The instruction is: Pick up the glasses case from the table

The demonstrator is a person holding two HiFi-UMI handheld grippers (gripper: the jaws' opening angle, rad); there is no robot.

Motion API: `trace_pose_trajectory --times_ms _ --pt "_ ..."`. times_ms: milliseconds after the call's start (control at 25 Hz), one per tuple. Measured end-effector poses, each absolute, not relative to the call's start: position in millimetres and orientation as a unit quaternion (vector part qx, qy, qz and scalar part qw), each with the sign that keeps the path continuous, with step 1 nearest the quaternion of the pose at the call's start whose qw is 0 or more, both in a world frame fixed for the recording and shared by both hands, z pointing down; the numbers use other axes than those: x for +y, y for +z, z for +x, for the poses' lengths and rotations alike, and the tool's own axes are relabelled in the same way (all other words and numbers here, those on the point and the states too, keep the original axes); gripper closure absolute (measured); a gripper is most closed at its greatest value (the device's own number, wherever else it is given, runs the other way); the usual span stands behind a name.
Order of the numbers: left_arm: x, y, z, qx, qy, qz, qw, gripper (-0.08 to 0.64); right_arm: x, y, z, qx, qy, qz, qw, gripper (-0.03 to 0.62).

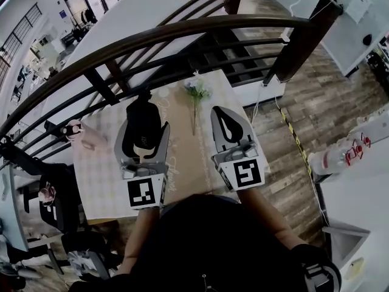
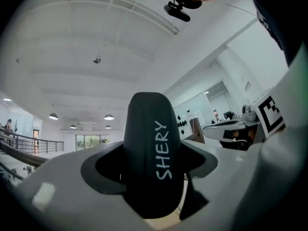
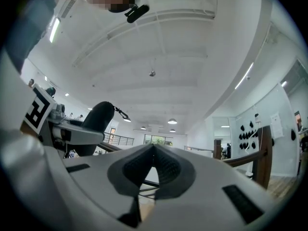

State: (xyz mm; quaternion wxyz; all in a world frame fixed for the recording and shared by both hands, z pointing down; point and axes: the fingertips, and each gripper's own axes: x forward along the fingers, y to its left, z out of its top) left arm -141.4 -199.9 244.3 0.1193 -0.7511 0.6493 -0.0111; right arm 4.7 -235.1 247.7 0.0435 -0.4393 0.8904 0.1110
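Above a cloth-covered bench (image 1: pixel 100 184), a black glasses case (image 2: pixel 153 153) stood upright in the left gripper (image 1: pixel 144 143), its rounded end pointing toward the ceiling. White lettering reading "SHERY" ran along its length. The gripper's jaws were closed against both sides of the case, which rose well past their tips. In the right gripper view, the case showed at the left edge, with a small cord and clip (image 3: pixel 120 112) hanging from its top. The right gripper (image 1: pixel 230 129) was held just beside the left, and its ridged pads (image 3: pixel 167 166) met at the tip with nothing between them. Each gripper carried a marker cube (image 1: pixel 146 193) at its near end, above the person's forearms. On the bench beyond the grippers, a sprig of flowers (image 1: pixel 196 91) lay on a tan runner (image 1: pixel 184 157). A dark curved wooden railing (image 1: pixel 182 34) arched over the bench's far side.
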Motion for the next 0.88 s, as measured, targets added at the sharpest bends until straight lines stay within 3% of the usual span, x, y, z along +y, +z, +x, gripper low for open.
trace_pose_trajectory --times_ms 880 --pt "-181 254 -133 0.685 0.014 -0.718 0.118 0.207 -221 252 16 0.905 0.119 -0.404 0.062 0.581"
